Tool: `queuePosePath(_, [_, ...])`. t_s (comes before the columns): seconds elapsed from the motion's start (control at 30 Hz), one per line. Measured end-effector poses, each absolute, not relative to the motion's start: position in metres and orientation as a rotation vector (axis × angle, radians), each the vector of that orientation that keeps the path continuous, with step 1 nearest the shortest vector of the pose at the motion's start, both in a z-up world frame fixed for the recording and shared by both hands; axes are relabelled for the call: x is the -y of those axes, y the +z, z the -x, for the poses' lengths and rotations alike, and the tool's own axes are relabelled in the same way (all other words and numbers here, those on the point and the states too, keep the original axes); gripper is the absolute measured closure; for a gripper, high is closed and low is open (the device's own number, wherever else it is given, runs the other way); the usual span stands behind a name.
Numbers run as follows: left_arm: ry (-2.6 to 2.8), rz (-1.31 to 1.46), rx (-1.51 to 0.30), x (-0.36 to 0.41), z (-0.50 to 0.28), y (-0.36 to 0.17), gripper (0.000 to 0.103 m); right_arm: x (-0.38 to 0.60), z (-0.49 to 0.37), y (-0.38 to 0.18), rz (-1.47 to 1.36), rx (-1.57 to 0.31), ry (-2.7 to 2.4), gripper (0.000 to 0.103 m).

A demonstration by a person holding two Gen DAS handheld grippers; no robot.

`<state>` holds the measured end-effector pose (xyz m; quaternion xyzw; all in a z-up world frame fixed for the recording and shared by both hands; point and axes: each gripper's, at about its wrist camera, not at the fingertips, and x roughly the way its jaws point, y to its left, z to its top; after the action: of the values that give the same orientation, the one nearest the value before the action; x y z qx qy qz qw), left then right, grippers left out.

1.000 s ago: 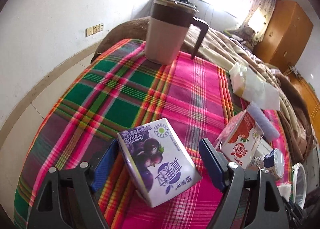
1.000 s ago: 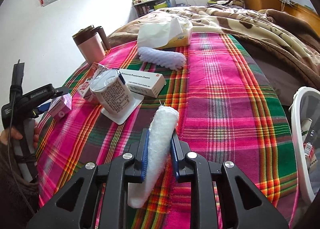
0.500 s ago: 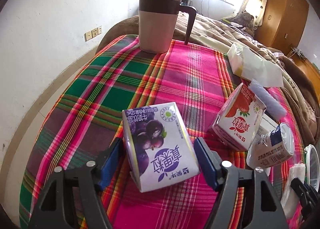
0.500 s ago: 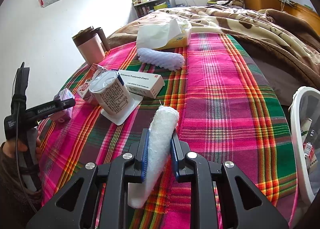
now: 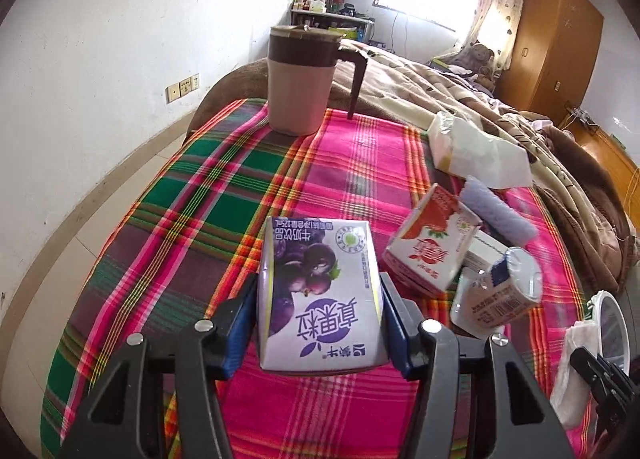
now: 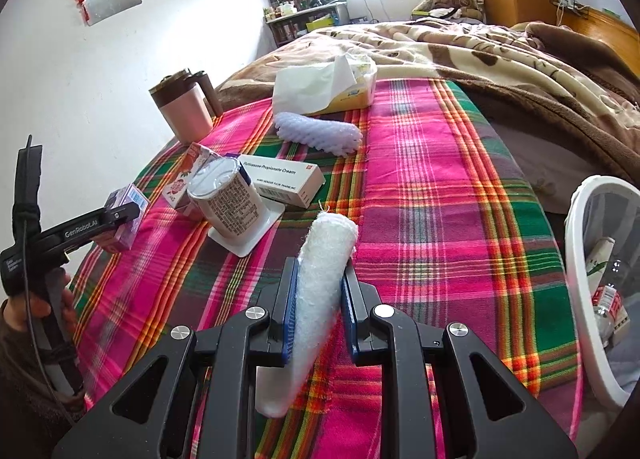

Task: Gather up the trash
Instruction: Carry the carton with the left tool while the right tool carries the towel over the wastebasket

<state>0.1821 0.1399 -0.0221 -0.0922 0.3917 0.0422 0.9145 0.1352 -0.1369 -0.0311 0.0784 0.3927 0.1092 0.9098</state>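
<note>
Now the left gripper (image 5: 320, 323) is closing its jaws on the purple milk box (image 5: 318, 295), pads touching. The right gripper (image 6: 318, 291) is squeezing a white foam roll (image 6: 320, 283). Both are waiting for the white bin (image 6: 580, 279) (some trash inside); the red carton (image 5: 430, 247) and cup (image 6: 224, 203) are waiting too.

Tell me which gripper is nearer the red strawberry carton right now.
Left. The left gripper, pads against the purple carton, sits just beside the red carton; the right gripper with its white foam roll is farther off.
</note>
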Motion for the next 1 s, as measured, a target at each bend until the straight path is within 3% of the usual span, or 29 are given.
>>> queuePosePath(1.0, [-0.246,0.078,-0.647,0.007,-0.113,0.045,0.044,0.215,-0.091,0.019,-0.216,-0.650,0.125,0.083])
